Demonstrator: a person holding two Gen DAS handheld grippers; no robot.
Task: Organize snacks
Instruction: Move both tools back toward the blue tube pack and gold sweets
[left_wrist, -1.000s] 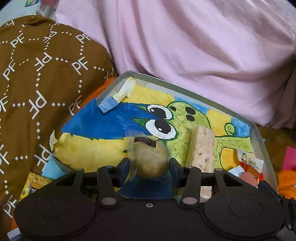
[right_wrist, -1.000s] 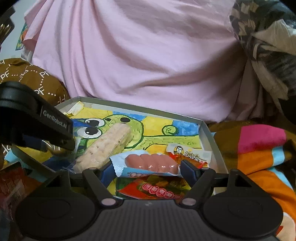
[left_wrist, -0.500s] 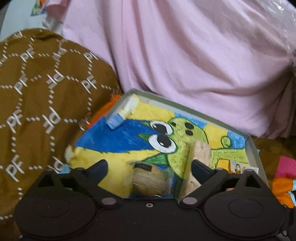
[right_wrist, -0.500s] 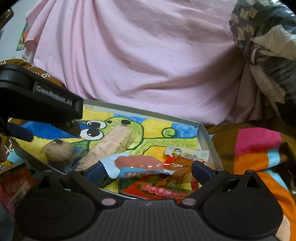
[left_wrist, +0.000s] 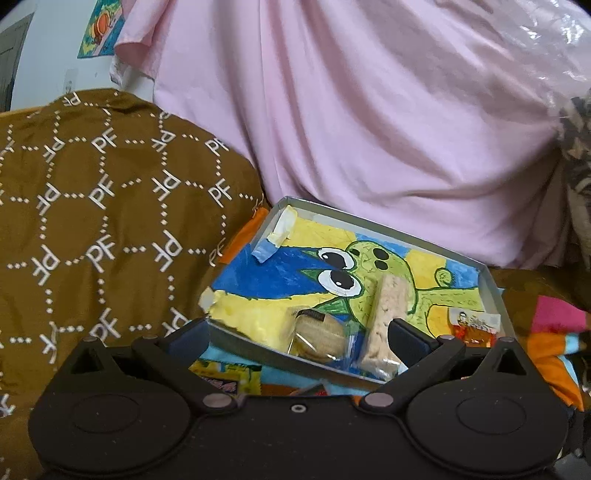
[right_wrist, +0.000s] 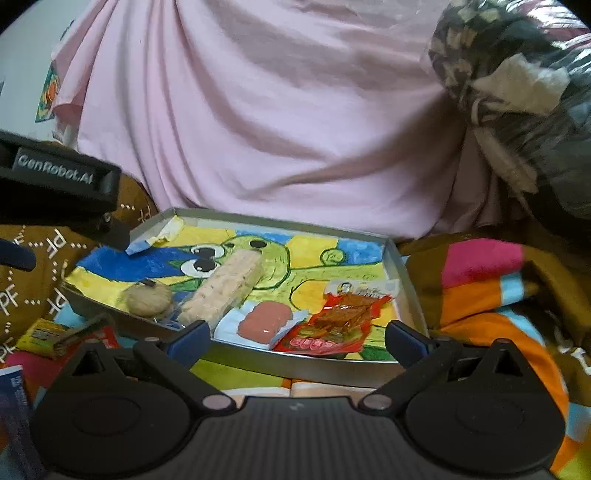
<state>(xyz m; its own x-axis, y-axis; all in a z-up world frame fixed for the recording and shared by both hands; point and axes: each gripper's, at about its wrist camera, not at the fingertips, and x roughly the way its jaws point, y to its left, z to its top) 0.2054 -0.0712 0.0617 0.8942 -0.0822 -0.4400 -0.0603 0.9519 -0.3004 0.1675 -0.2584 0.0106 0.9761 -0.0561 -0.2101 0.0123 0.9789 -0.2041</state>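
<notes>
Released, round cake (left_wrist: 318, 336) and sausage pack (right_wrist: 264, 324) lie in tray (right_wrist: 404, 273).

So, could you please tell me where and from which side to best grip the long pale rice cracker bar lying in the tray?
Grip the long pale rice cracker bar across its narrow width near mid-length, coming from above. It lies flat and diagonal in the grey metal tray, so turn the fingers square to its length. The round wrapped brown pastry and pink sausage packet crowd its near end, so I would avoid that.
</notes>
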